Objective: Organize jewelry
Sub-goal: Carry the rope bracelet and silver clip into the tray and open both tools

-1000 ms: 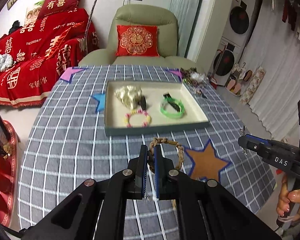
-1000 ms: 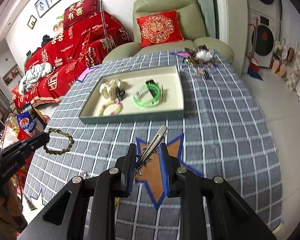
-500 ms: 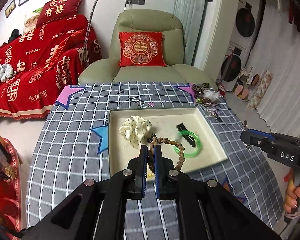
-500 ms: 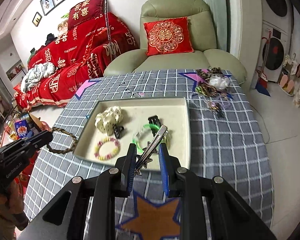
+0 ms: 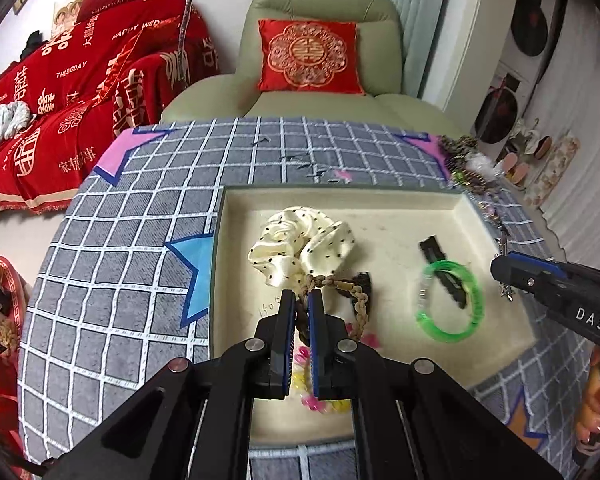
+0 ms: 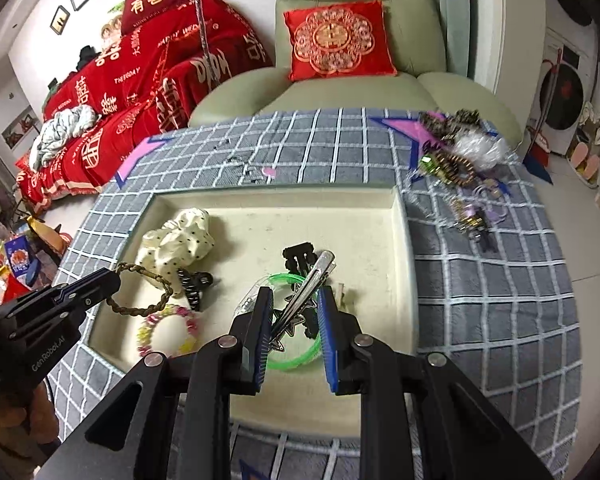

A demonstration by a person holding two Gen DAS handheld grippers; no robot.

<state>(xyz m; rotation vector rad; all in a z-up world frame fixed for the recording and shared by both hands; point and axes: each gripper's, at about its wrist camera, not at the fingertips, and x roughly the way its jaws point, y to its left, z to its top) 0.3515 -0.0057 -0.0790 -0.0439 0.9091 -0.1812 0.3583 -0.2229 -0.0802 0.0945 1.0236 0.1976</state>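
Left wrist view: the left gripper (image 5: 299, 300) is clamped on a braided bracelet (image 5: 354, 294) above the tray (image 5: 380, 200) on the table (image 5: 112, 272), near a scrunchie (image 5: 300, 244) (cream, dotted). Right wrist view: the right gripper (image 6: 294, 308) stands parted, a silver hair clip (image 6: 306, 290) slanting between its fingers over the green bangle (image 6: 296, 356); whether it grips the clip, I cannot tell.

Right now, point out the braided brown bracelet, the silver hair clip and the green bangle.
braided brown bracelet (image 6: 142, 310): right wrist view, on the lower loop of the braid.
silver hair clip (image 6: 307, 290): right wrist view, mid-length on its metal blade.
green bangle (image 5: 475, 296): left wrist view, on its right-hand rim.
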